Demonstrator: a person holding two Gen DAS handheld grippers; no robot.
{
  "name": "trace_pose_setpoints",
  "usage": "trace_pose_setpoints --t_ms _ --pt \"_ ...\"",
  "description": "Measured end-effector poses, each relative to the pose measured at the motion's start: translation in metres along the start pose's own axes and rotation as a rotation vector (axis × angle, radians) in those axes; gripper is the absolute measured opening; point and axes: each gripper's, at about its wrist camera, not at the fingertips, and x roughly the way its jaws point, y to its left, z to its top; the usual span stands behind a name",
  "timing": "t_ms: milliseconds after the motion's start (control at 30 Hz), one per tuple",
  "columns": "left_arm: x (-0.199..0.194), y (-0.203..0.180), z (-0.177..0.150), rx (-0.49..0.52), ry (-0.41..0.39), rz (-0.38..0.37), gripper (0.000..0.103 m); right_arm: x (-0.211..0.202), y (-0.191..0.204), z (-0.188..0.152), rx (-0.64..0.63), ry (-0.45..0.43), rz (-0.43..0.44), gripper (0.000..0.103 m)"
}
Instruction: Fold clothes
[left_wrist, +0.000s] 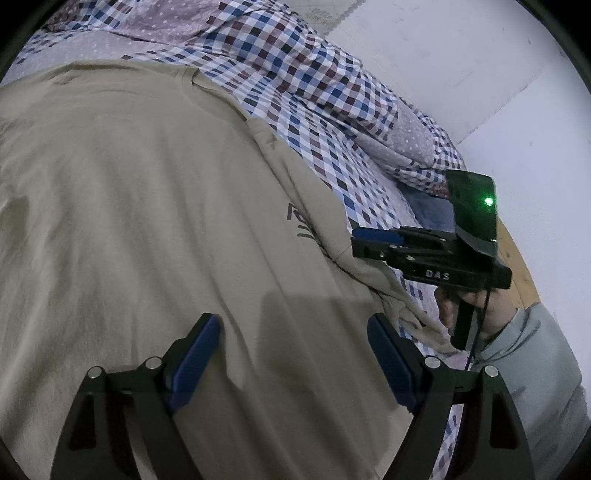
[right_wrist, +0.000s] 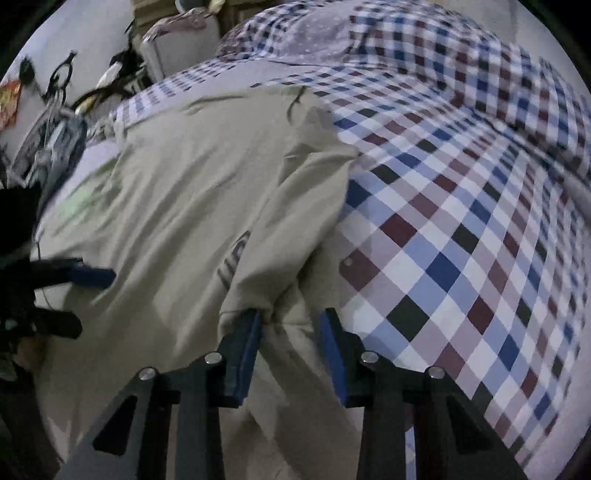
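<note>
**Beige T-shirt spread on a checked bed, one claw wide above it, the other at its sleeve**

A bed (left_wrist: 332, 122) covered in a blue, maroon and white checked sheet fills both views. A beige T-shirt (left_wrist: 147, 221) lies spread flat across it, collar toward the far side, with a dark printed mark near one sleeve.

The left claw (left_wrist: 295, 354) has its two blue-padded fingers set wide apart, with nothing between them. It angles down over the shirt's body; whether the pads touch the cloth cannot be told.

The right claw (right_wrist: 291, 347) points steeply down at the shirt's edge beside the bare checked sheet. Its fingers stand partly open, with a bunched fold of the sleeve (right_wrist: 306, 206) rising between them. The left pad touches the cloth; the right pad is just beside it, not pressing.

In the left wrist view, the right claw is seen side-on above the sleeve, held by a hand (left_wrist: 465, 314) in a grey sleeve cuff. A green light glows on the device mounted above it.
</note>
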Motion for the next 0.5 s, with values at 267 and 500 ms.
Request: trace_pose_setpoints --t_ms 267,500 --pt "0.000 0.001 0.001 -0.019 0.000 -0.015 0.086 -0.004 0.004 0.005 -0.042 -0.002 -0.052 0.008" --pt "0.000 0.004 0.000 -0.032 -0.002 -0.025 0.086 -0.041 -0.041 0.011 0.075 -0.092 -0.252 0.007"
